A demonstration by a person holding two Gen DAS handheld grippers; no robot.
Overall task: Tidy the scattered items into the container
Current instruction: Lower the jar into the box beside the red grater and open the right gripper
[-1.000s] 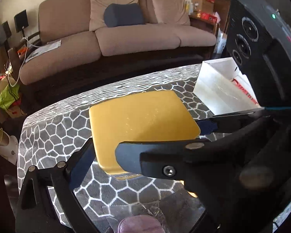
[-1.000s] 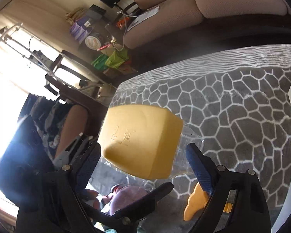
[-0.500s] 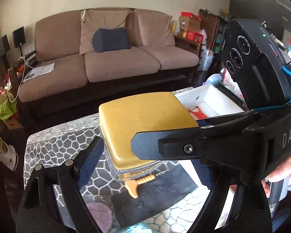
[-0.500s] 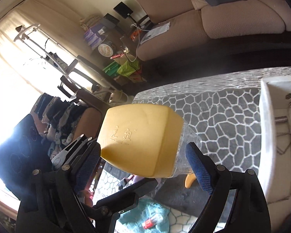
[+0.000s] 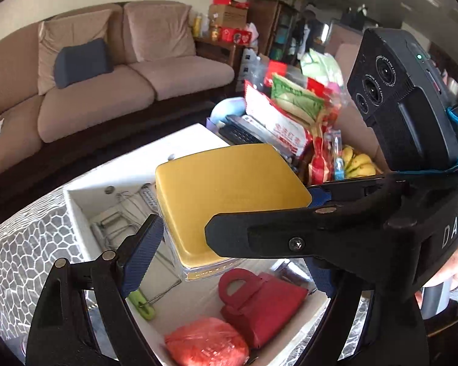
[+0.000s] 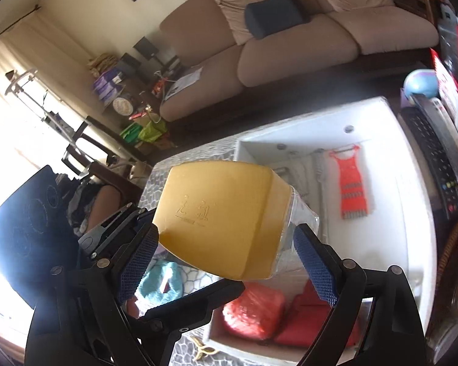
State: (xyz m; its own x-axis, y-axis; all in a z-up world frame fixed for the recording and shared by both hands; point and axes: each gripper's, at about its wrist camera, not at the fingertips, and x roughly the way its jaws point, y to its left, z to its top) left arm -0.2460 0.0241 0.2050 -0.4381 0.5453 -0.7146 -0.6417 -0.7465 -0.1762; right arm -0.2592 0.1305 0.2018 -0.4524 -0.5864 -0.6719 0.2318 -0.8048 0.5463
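Note:
Both grippers hold one clear jar with a gold lid, also seen in the right wrist view. My left gripper and my right gripper are each shut on it from crossing sides. The jar hangs in the air above the white container, which shows in the right wrist view too. Inside the container lie a red bag, a red-orange bundle, an orange toy dress, a green-handled whisk and metal utensils.
A grey honeycomb-pattern tablecloth covers the table left of the container. Snack packets, bananas and remote controls crowd the right side. A teal cloth and a yellow toy lie on the table. A beige sofa stands behind.
Both grippers have carried the jar up off the table and to the right. It now hangs over the white container, whose contents have come into view below.

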